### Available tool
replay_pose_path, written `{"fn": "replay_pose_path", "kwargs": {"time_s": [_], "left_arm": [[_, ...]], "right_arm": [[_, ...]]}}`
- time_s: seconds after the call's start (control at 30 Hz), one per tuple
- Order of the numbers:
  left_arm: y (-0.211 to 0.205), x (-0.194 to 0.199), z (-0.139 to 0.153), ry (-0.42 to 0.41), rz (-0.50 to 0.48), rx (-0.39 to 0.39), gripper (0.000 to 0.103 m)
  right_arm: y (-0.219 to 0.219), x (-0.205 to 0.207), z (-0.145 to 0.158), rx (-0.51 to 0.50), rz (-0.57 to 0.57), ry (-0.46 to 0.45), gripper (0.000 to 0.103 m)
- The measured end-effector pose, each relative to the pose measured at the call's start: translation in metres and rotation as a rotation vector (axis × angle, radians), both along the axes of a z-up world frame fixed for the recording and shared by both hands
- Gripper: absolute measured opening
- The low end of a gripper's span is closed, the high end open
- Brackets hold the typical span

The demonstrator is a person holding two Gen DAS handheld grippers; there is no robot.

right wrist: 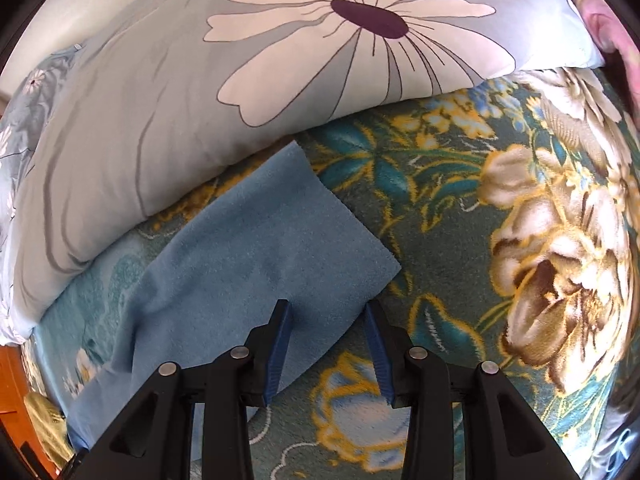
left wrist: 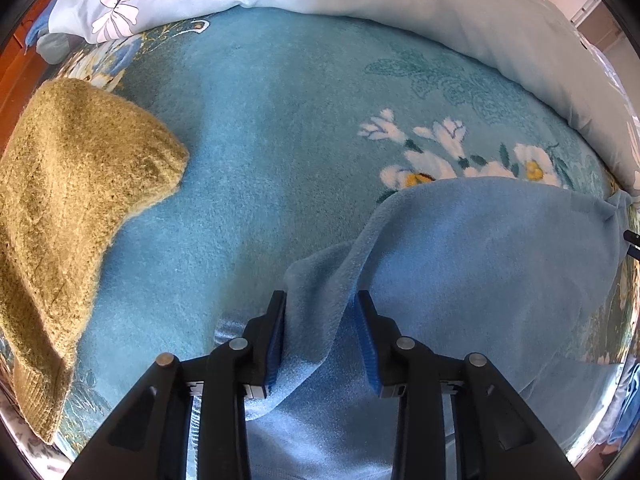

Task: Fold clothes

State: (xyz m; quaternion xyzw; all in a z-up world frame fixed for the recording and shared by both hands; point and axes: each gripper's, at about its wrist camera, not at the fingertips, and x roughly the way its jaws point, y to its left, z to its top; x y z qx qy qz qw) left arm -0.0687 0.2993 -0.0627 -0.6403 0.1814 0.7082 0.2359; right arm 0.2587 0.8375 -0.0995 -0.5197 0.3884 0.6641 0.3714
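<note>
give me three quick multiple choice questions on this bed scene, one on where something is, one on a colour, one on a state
1. In the left wrist view, where does the knitted sweater lie relative to the blue garment?
A. to its left, apart from it
B. on top of it
C. tucked under it

2. What colour is the knitted sweater?
A. red
B. olive green
C. white

3. How does the left gripper stand?
A. jaws apart with a fold of the blue garment running between them
B. jaws around the sweater
C. nothing between its jaws

Answers:
1 A, bare blanket separates the two.
2 B, its fuzzy knit is olive green.
3 A, light blue cloth rises between the blue pads; whether they pinch it is unclear.
</note>
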Motion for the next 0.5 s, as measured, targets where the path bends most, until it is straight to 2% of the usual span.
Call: {"fn": "replay_pose_path", "kwargs": {"time_s": [0.07, 0.1, 0.13, 0.23, 0.33, 0.43, 0.5], "left_arm": [[-0.001, -0.003, 0.002, 0.002, 0.001, 0.002, 0.035], [-0.002, -0.004, 0.003, 0.004, 0.001, 0.002, 0.035], [-0.002, -0.005, 0.004, 0.005, 0.000, 0.003, 0.035], [-0.005, -0.009, 0.008, 0.009, 0.000, 0.010, 0.035], [-0.008, -0.014, 0.013, 0.013, 0.002, 0.026, 0.036], [-0.012, -0.020, 0.018, 0.014, -0.001, 0.043, 0.036], [-0.012, -0.023, 0.020, 0.014, -0.005, 0.052, 0.036]], "right_arm": [[0.000, -0.001, 0.001, -0.003, -0.002, 0.007, 0.022], [-0.001, -0.001, 0.003, -0.002, -0.003, 0.012, 0.012], [-0.001, -0.002, 0.004, 0.003, 0.002, 0.010, 0.009], [-0.005, -0.005, 0.012, 0.032, 0.036, -0.015, 0.007], [-0.008, 0.002, 0.030, 0.107, 0.055, -0.034, 0.006], [-0.008, 0.027, 0.043, 0.157, 0.037, -0.049, 0.006], [-0.007, 0.048, 0.039, 0.146, 0.015, -0.067, 0.006]]}}
